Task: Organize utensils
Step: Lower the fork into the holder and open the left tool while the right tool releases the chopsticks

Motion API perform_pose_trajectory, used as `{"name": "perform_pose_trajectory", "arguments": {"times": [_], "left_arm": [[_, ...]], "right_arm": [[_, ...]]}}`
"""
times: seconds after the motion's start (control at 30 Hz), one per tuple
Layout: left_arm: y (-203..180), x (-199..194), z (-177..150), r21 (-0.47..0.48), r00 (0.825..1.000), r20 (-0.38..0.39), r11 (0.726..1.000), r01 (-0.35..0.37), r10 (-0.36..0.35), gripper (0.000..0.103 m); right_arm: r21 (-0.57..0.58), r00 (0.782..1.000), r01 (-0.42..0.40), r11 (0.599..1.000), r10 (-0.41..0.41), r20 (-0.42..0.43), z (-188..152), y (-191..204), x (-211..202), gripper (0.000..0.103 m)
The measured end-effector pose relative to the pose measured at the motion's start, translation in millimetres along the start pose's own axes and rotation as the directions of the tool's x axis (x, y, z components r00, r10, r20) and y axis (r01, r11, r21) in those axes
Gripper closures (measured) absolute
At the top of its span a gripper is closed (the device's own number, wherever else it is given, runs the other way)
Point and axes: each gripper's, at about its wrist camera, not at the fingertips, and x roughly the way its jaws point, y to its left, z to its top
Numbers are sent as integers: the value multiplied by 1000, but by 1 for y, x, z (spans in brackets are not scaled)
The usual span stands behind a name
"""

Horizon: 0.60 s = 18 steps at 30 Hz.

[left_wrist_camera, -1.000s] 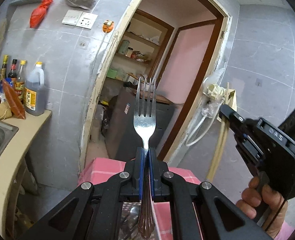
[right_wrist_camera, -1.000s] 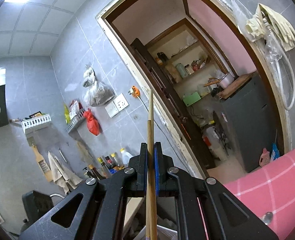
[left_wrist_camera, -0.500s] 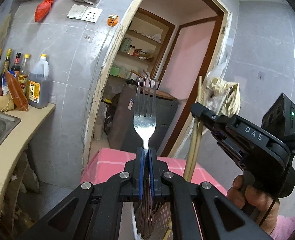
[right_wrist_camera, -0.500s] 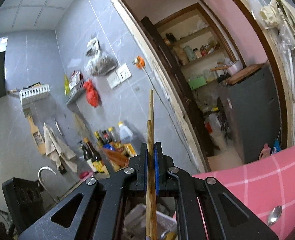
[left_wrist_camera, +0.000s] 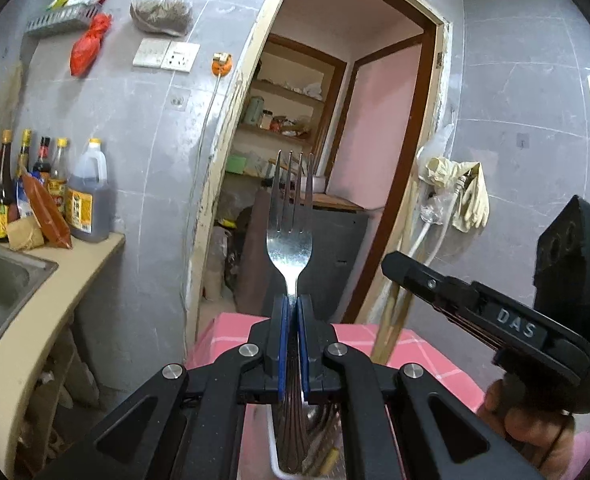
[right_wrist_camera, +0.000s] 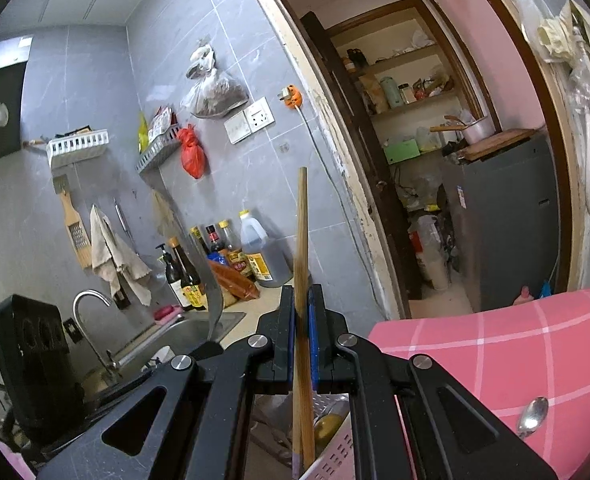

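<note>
Claws clamped: we carry utensils over the basket.
Left claw [left_wrist_camera: 291,312] pinches the fork [left_wrist_camera: 290,216], right claw [right_wrist_camera: 303,312] the chopsticks [right_wrist_camera: 302,248], above the white basket [right_wrist_camera: 335,454]; next, lower and release.

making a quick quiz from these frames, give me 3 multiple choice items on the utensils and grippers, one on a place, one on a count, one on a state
1. Where does the loose spoon lie?
A. on the pink checked cloth
B. in the sink
C. on the shelf through the doorway

2. How many tines has the fork?
A. two
B. three
C. four

3. How does the right gripper stand?
A. wide open and empty
B. shut on the chopsticks
C. shut on a knife

Answers:
1. A, the right wrist view shows the spoon resting on the cloth at lower right.
2. C, four tines stand up against the doorway in the left wrist view.
3. B, the blue pads press on the wooden sticks, which run up between them.
</note>
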Motion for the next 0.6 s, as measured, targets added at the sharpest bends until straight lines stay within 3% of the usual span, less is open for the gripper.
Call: {"name": "perform_pose_trajectory", "arguments": {"times": [0.27, 0.6], "left_arm": [[-2, -3, -11, -7, 1000, -22, 1000, -1, 1, 98], [7, -9, -14, -56, 989, -140, 998, 32, -39, 95]], "right_arm": [[-9, 999, -13, 1000, 13, -35, -3, 1, -3, 97], [22, 995, -24, 999, 26, -99, -13, -8, -5, 95]]}}
